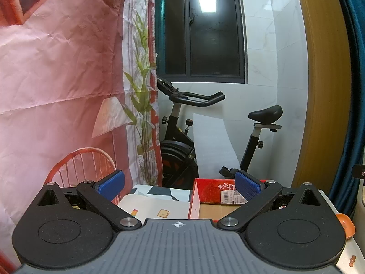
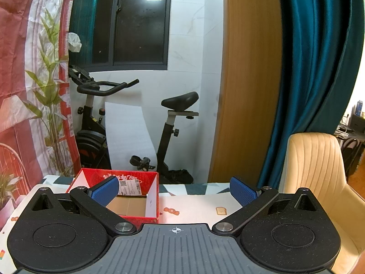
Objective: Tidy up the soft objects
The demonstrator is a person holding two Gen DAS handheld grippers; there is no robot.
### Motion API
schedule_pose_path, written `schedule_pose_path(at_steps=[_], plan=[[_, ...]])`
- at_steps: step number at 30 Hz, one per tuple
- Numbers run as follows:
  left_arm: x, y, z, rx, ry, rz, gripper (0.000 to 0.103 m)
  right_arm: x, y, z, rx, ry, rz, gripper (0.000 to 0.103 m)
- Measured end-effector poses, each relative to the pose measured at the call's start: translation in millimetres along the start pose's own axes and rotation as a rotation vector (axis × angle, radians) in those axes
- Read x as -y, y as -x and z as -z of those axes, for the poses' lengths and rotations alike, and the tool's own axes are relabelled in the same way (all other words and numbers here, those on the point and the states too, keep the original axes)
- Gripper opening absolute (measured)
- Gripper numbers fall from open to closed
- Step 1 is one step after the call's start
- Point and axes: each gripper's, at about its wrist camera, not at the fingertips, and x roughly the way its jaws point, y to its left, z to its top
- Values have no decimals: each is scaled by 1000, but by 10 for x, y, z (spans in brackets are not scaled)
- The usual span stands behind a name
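White tiled walls, a dark window and a black exercise bike (image 2: 127, 125) stood behind the bench (image 2: 194, 207), which wore a pale cloth printed with small toast and biscuit pictures. Near the bench's far edge sat an open red box (image 2: 118, 196) with a cardboard floor, its long axis running away from the cameras, nothing visible inside it. On its far inner wall was a white shipping label (image 2: 132, 186) with a barcode, beneath gold characters too small to read. The left gripper (image 1: 180, 186) hung above the near bench edge, jaws spread wide and holding nothing. The right gripper (image 2: 174, 188) was likewise spread wide and empty, just right of the box. A cream chair (image 2: 319, 166) stood off the bench's right end.
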Motion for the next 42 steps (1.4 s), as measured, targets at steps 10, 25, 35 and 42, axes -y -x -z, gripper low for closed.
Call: schedule_pose_path(at_steps=[10,25,35,42], plan=[[21,19,5,-1,2,11,103,15,22,-30,4,-15,3,103],[-7,8,1,-2,3,16,103,0,19,-25,4,-16,4,103],[-30,19,-4,-2,9,18,103,-12,33,-36,16,-18,-3,103],[-73,-30,39,-33,4,-17,103,40,-50,143,48,-41,-74,103]])
